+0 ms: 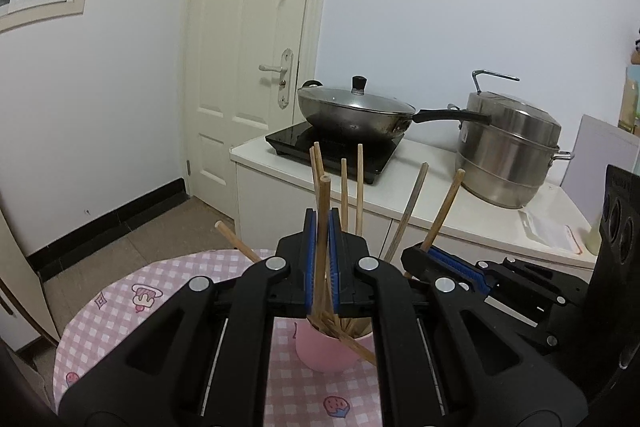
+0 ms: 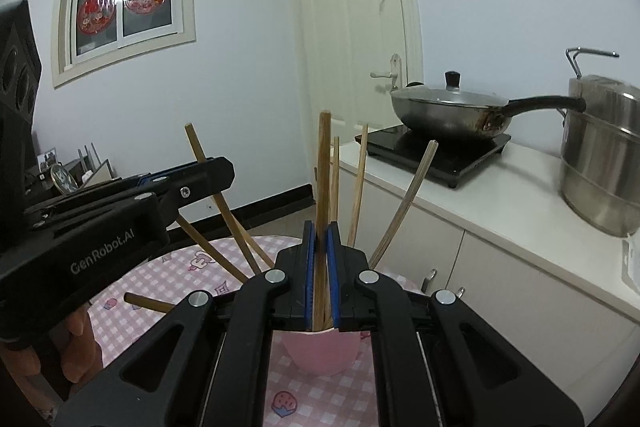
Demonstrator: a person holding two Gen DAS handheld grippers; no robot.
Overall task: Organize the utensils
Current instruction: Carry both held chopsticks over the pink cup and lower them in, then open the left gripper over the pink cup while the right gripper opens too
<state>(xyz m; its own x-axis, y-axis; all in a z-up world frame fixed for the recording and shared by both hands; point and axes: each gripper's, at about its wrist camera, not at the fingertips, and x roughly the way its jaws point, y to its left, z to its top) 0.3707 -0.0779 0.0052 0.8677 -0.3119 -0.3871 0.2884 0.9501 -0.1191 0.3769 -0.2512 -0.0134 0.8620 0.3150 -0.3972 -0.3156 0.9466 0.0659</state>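
Both hand-held grippers pinch chopsticks over the pink cup

The left hand-held gripper (image 1: 322,223) clamps one upright wooden chopstick (image 1: 323,203); the right hand-held gripper (image 2: 321,233) clamps another chopstick (image 2: 323,163). Both sticks reach down into the pink cup (image 1: 326,351) on the checked surface (image 1: 120,311), among other chopsticks (image 1: 359,183) leaning outward

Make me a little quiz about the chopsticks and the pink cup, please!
1. True or false: the left hand-held gripper is shut on a chopstick.
2. Where do the chopsticks' lower ends sit? A) in the pink cup B) in the wok C) on the floor
3. Fill in: the wok has a ___ on top.

Key
1. True; the right hand-held gripper clamps one too.
2. A
3. lid
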